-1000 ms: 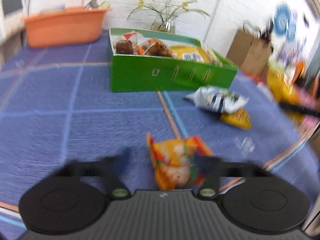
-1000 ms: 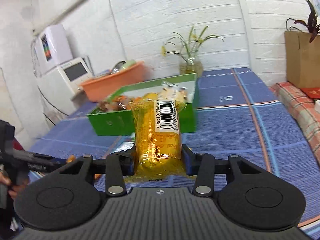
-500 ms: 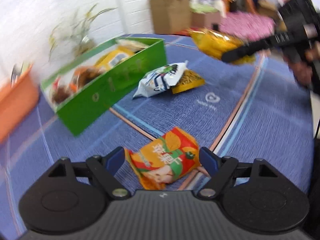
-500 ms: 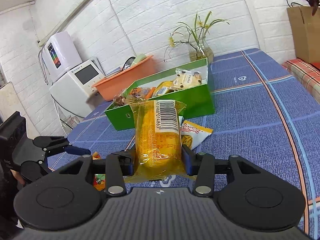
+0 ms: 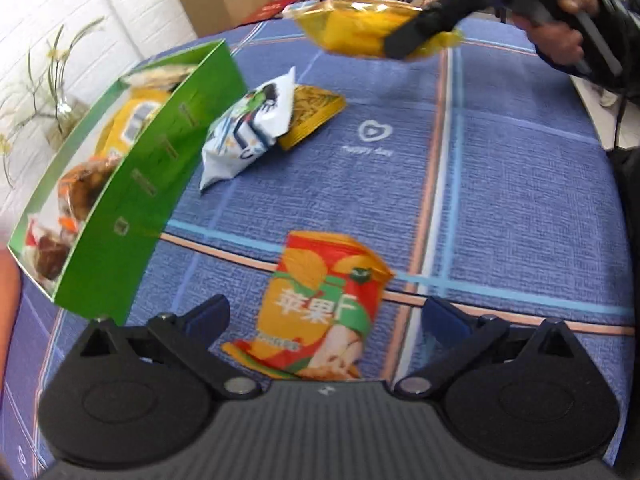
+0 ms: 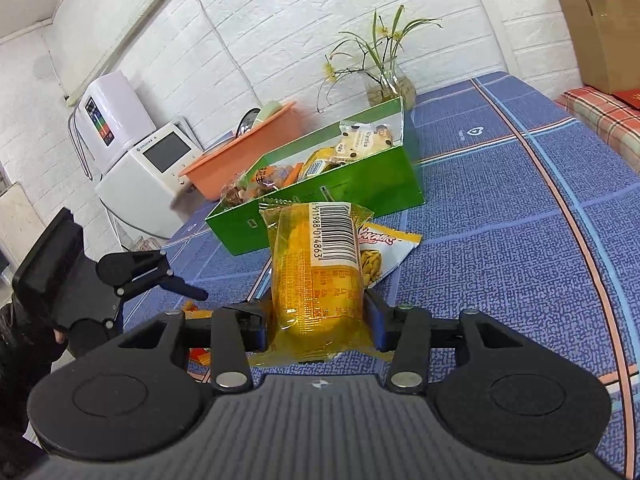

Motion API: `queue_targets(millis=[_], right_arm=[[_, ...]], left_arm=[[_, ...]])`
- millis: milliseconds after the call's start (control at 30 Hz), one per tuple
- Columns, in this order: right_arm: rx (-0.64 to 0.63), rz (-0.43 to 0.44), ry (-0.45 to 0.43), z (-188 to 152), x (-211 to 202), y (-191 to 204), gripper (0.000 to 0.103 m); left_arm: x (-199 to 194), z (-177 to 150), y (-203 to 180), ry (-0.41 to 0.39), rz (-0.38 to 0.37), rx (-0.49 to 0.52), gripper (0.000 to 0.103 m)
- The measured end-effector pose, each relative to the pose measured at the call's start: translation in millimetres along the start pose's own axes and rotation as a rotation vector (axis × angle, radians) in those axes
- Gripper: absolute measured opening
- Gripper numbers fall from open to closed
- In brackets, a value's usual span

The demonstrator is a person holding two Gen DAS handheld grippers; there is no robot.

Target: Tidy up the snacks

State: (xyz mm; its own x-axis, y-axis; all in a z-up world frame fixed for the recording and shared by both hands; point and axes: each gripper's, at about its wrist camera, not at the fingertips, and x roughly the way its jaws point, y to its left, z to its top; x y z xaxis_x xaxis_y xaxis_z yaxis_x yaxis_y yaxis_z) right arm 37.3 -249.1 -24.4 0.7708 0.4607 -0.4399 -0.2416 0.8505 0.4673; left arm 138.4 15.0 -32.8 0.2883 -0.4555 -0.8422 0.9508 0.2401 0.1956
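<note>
Left wrist view: left gripper jaws have just been opening, now wide, straddling a crinkly orange-red foil packet flat on the woven blue tablecloth, untouched; green cardboard box nearby.

Right wrist view: right gripper clamps a glossy yellow barcoded packet above the table.

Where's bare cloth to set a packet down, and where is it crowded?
Free: the blue tablecloth right of the orange-and-white stripe, and the stretch beyond the green box toward the far edge. Crowded: beside the box front, where the white packet overlaps a yellow one, and around the orange packet.
</note>
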Motion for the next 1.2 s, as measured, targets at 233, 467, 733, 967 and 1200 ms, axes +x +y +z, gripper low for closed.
queue_targets(millis=[233,467,733,967,1200], right_arm=[[-0.042,0.017,0.010,-4.4,2.6,6.6,0.076],[-0.019,0.041,0.042,-12.4,12.5,5.0,0.076],[-0.016,0.088,0.043,-19.4,11.0,16.8,0.076],[-0.038,0.079,0.020,-23.2,-1.7,14.2,0.079],[0.043,0.093,0.018,-31.6,-2.0,-0.7,0.079]], left_arm=[[5.8,-5.5,28.1,-0.006,-0.053,-0.270,0.100],[-17.7,-22.3,-24.6,-0.091,0.175,-0.537,0.088],[-12.5,-3.7,-28.2,-0.028,0.214,-0.663,0.085],[4.0,11.7,-13.0,0.073,0.171,-0.628,0.103],[6.7,11.8,-12.3,0.059,0.187,-0.647,0.103]])
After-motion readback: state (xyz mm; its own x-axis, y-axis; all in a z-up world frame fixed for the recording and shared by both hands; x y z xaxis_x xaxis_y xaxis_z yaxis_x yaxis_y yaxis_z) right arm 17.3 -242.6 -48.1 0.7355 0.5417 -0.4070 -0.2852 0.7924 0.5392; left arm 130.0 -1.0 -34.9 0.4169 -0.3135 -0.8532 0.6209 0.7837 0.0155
